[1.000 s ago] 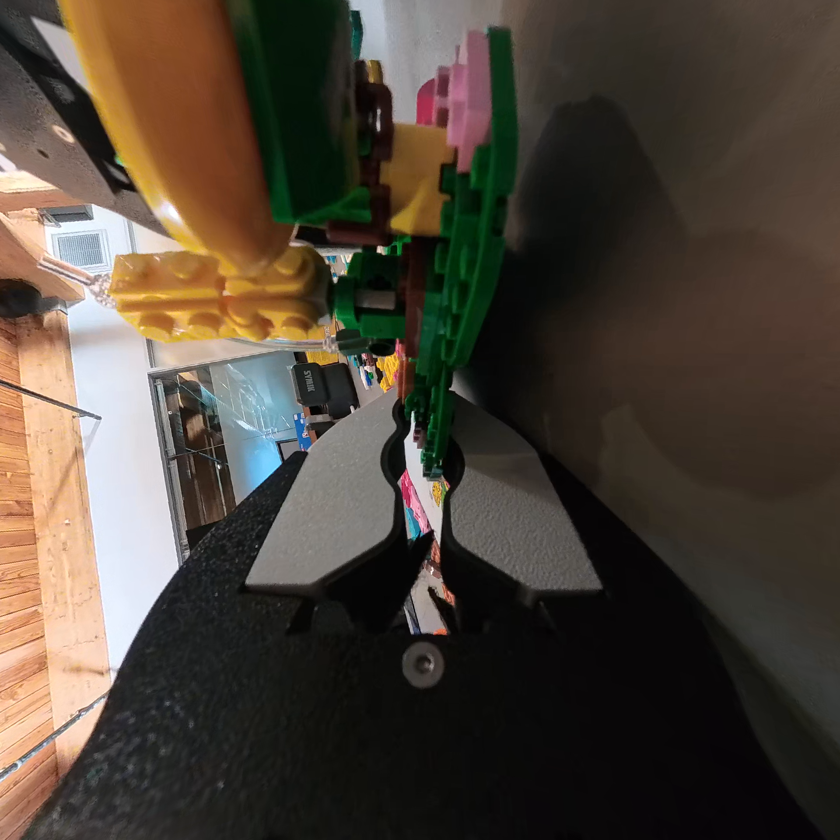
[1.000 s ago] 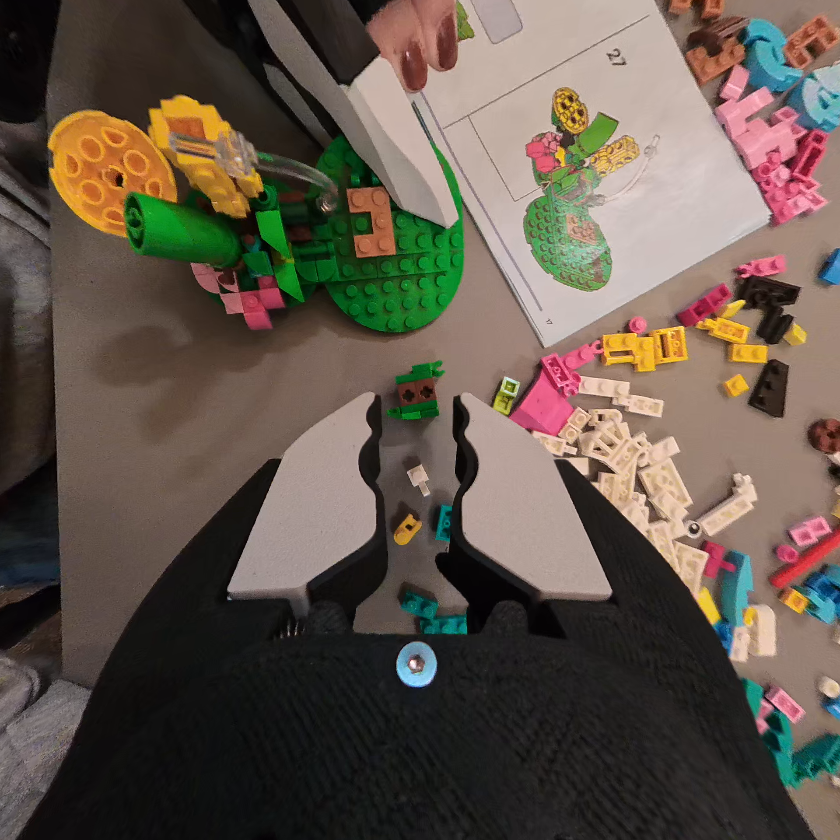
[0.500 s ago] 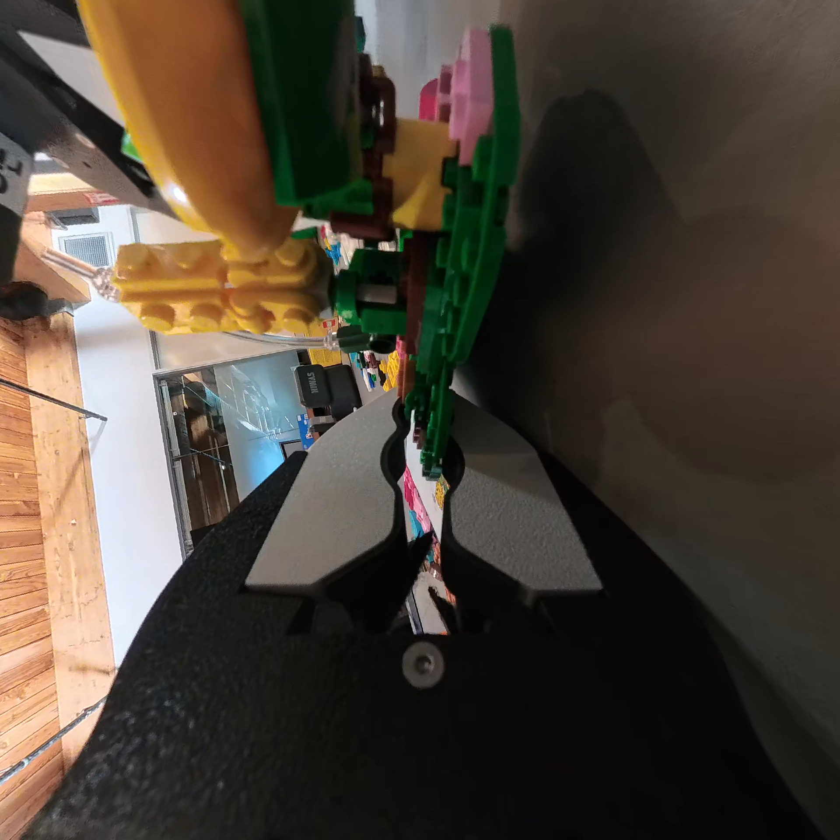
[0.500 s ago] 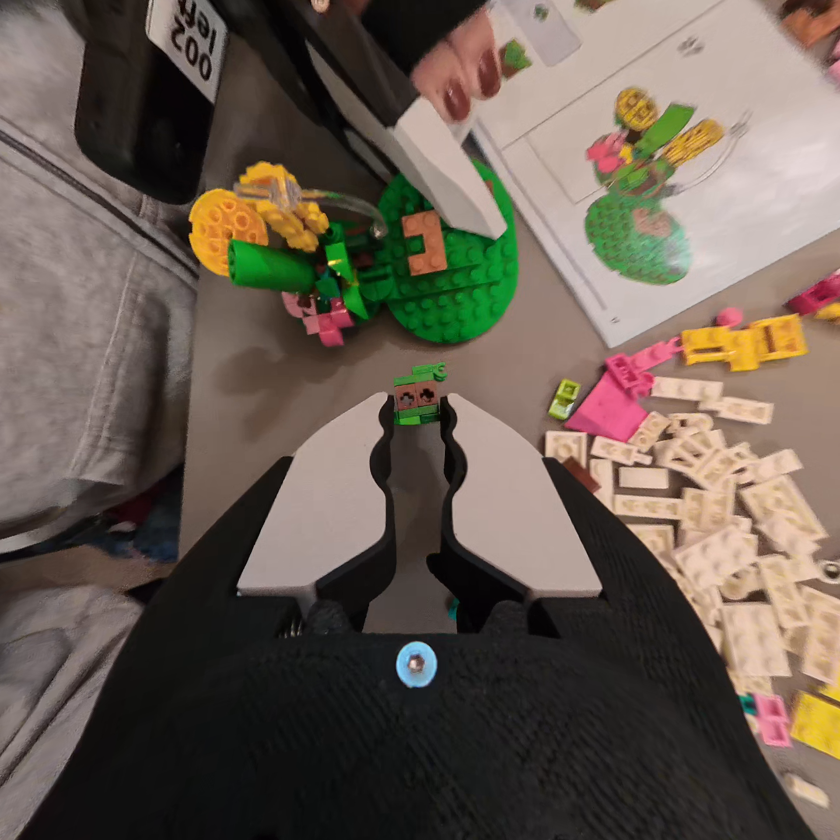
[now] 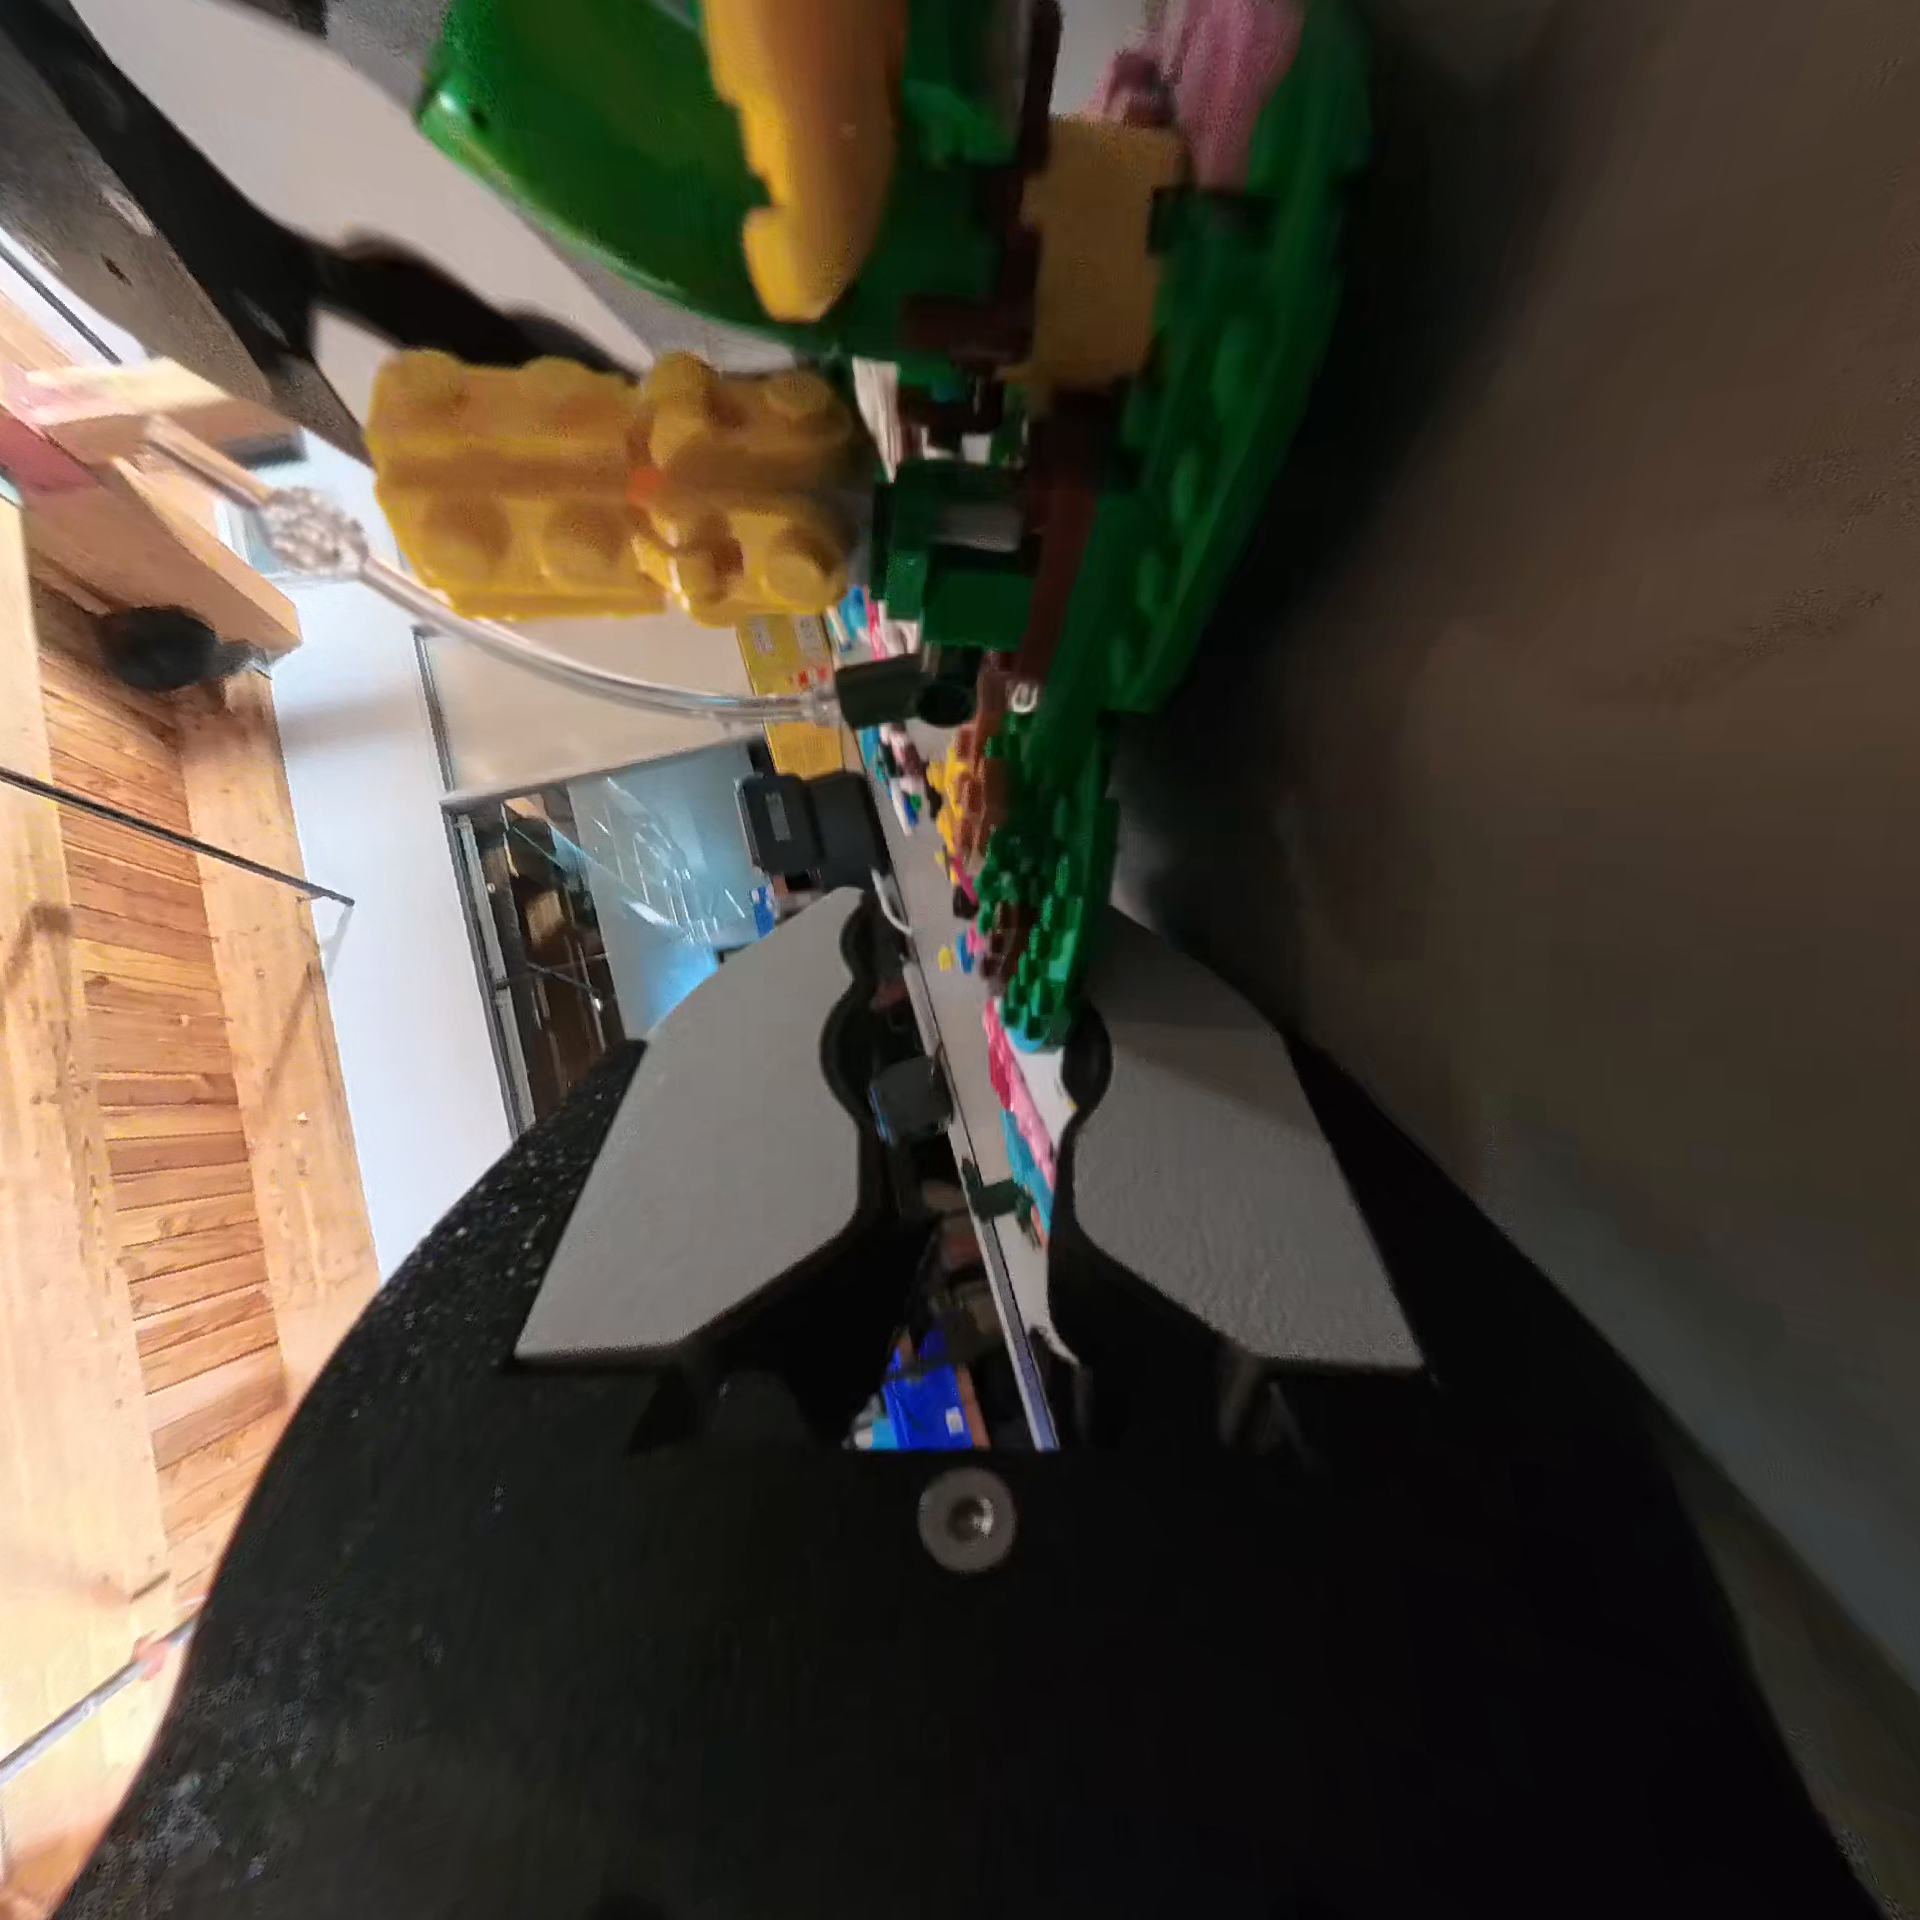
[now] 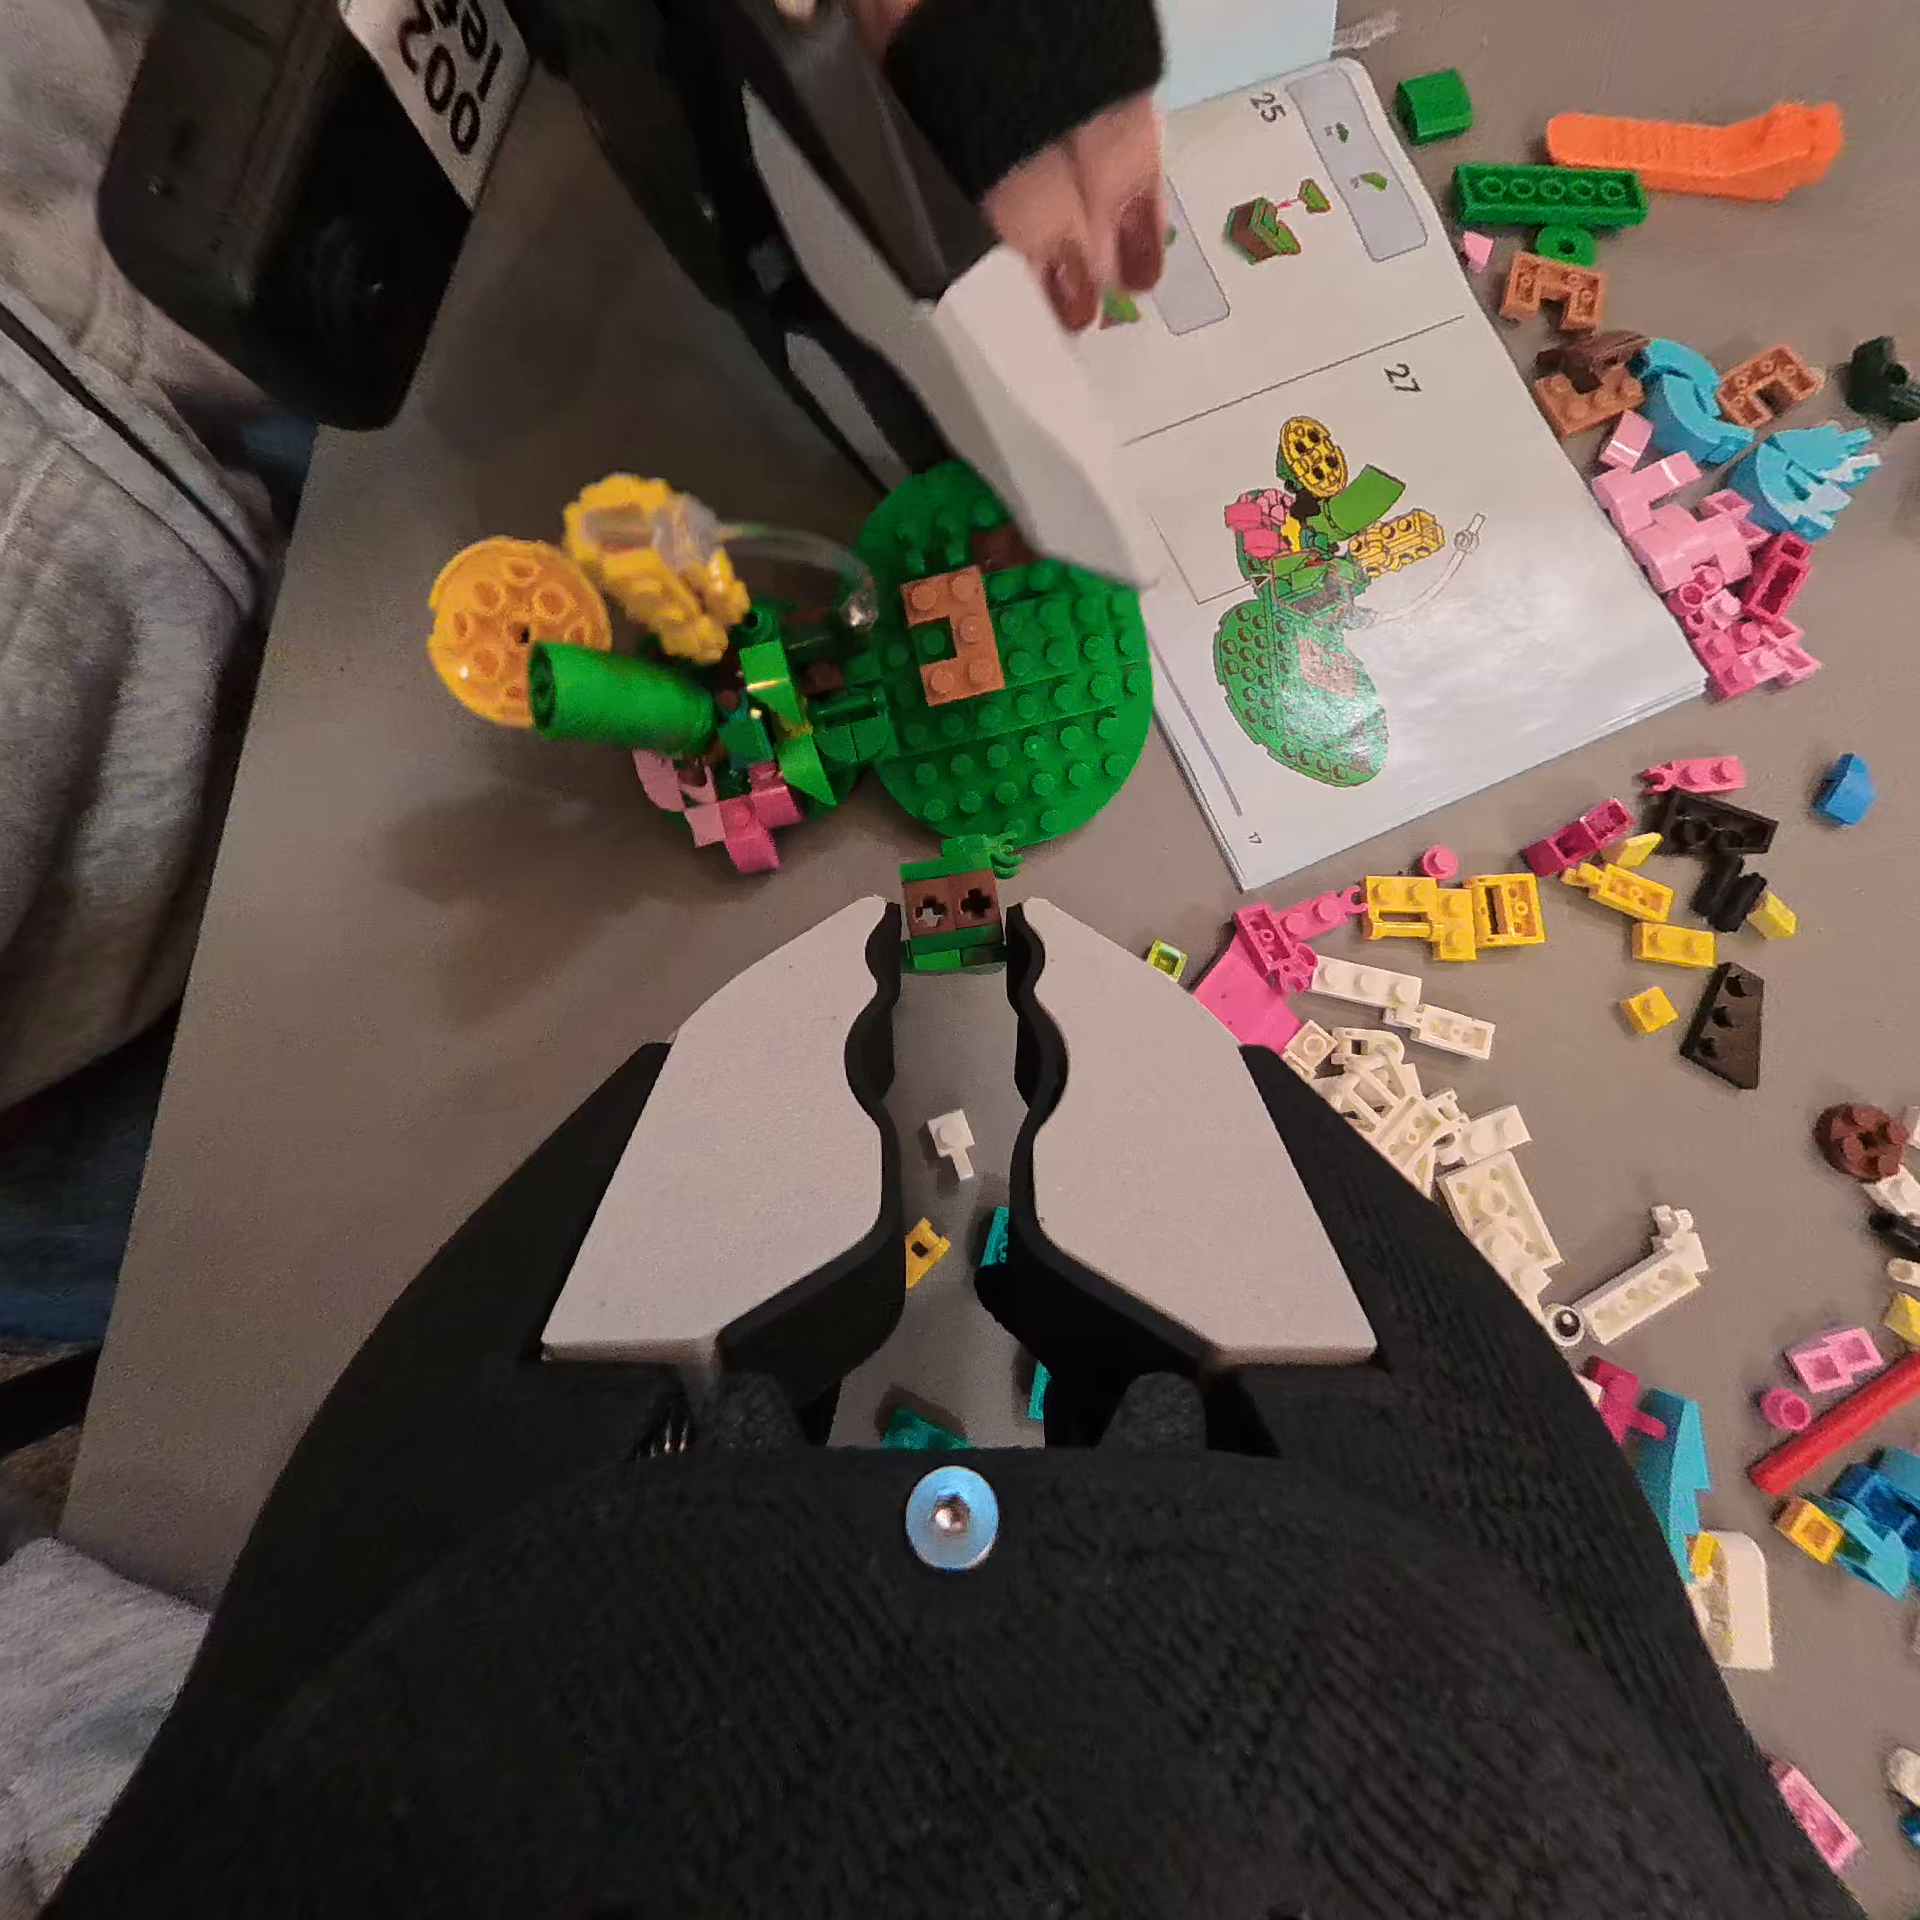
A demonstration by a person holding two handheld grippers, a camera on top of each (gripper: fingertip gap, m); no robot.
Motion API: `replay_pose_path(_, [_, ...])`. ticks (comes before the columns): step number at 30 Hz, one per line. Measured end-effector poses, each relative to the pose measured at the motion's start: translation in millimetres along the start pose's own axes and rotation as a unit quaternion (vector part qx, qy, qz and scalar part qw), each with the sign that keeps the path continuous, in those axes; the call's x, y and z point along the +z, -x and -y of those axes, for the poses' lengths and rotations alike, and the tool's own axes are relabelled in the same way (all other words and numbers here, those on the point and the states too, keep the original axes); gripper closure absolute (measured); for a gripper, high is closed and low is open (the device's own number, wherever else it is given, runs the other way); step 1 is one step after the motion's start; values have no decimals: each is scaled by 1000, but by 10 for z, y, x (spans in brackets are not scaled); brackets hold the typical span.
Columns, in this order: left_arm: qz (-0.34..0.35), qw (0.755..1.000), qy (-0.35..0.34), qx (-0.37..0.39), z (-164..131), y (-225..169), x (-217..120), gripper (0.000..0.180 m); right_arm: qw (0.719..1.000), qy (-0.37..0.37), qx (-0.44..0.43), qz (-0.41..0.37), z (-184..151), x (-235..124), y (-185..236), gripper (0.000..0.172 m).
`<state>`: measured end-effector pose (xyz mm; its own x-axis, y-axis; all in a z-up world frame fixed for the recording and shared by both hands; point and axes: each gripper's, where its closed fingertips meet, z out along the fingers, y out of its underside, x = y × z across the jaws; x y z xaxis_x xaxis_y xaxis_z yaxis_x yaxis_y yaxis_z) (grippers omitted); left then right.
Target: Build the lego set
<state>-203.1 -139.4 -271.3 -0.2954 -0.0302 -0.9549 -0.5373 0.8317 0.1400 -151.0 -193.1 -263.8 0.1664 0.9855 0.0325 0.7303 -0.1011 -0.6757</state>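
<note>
Right wrist view: the right tool [image 6: 954, 928] grips a small green and brown brick piece [image 6: 954, 914] at its fingertips, both pads pressed against its sides; the piece sits just off the near edge of the round green baseplate [image 6: 1013, 717] of a brick flower model [image 6: 644, 665], which stands on the grey bench [image 6: 416, 935]; the model carries a yellow disc [image 6: 499, 623], a green cylinder [image 6: 613, 696], pink petals [image 6: 727, 810] and an orange-brown bracket [image 6: 951, 634] on the plate; an open instruction booklet [image 6: 1455, 582] lies just to the right of the plate, with a hand [image 6: 1091, 229] in a black sleeve over its upper page; loose bricks [image 6: 1455, 1039] in white, pink, yellow and black are scattered on the bench to the right. Left wrist view: the left tool [image 5: 966, 997] is released, its fingers apart; the baseplate's edge [image 5: 1049, 966] lies against the right finger while the left finger stands clear of it; yellow bricks [image 5: 613, 509] and a clear curved stem [image 5: 582, 665] of the model fill the upper frame.
</note>
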Motion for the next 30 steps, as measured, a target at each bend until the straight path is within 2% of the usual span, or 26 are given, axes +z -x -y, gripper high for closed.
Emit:
replay_pose_path(6, [-70,997,23,10,-180,-22,-163,124,1000,-17,-7,-22,41,-46,-69,154])
replay_pose_path(10, [-139,990,18,2,-287,-76,-375,111,996,-41,-49,-60,154,-100,-111,155])
replay_pose_path(12, [-158,987,18,-14,-316,-89,-454,105,994,-47,-67,-69,198,-116,-95,155])
replay_pose_path(15, [-197,979,13,-46,-280,-150,-559,108,992,-47,-86,-77,238,-115,-68,155])
replay_pose_path(17, [-216,972,16,-94,-256,-125,-584,96,991,-50,-95,-78,268,-105,-46,155])
replay_pose_path(19, [-242,962,20,-127,-224,-128,-626,91,991,-54,-101,-70,298,-96,7,154])
replay_pose_path(22, [-317,930,30,-182,-162,-245,-785,90,990,-61,-110,-60,339,-96,70,155])
replay_pose_path(26, [-391,871,35,-294,-46,-364,-1018,85,988,-78,-119,-55,394,-126,117,155])
replay_pose_path(30, [-359,839,-5,-409,63,-136,-1164,91,982,-115,-140,-52,500,-210,188,155])
